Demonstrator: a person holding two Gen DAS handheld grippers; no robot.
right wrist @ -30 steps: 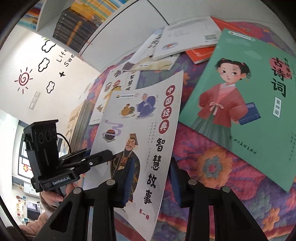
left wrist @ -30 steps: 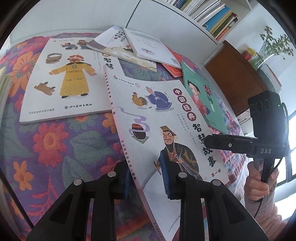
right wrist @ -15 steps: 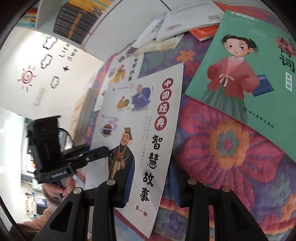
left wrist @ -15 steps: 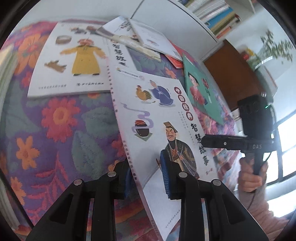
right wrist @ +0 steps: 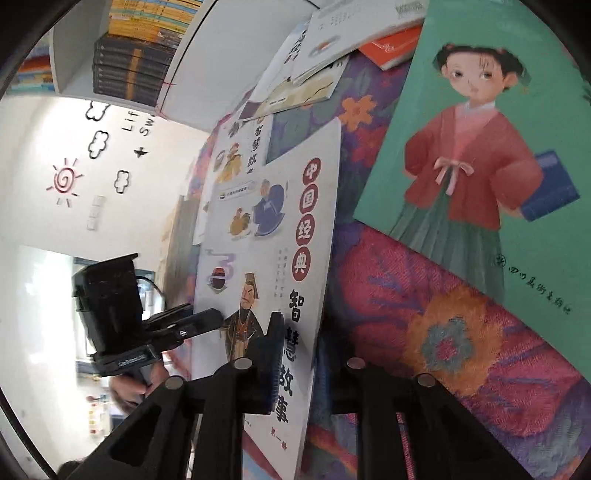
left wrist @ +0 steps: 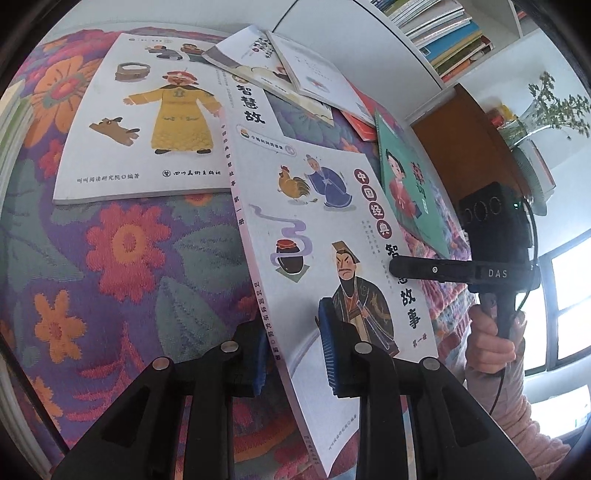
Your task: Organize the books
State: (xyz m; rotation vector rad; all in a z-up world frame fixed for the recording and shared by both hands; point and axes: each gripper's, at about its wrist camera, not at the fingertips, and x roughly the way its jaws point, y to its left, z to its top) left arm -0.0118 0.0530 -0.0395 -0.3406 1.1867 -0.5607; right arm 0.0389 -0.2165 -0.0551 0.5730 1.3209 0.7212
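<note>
White book [left wrist: 325,236] hides right tool's [right wrist: 295,354] far finger.

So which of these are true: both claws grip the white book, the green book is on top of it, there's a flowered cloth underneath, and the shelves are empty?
1. Both claws grip the white book. True: the left claw clamps its spine edge, the right claw its opposite edge.
2. The green book lies on top of it. False: it lies beside it.
3. A flowered cloth lies underneath. True.
4. The shelves are empty. False: they hold books.
</note>
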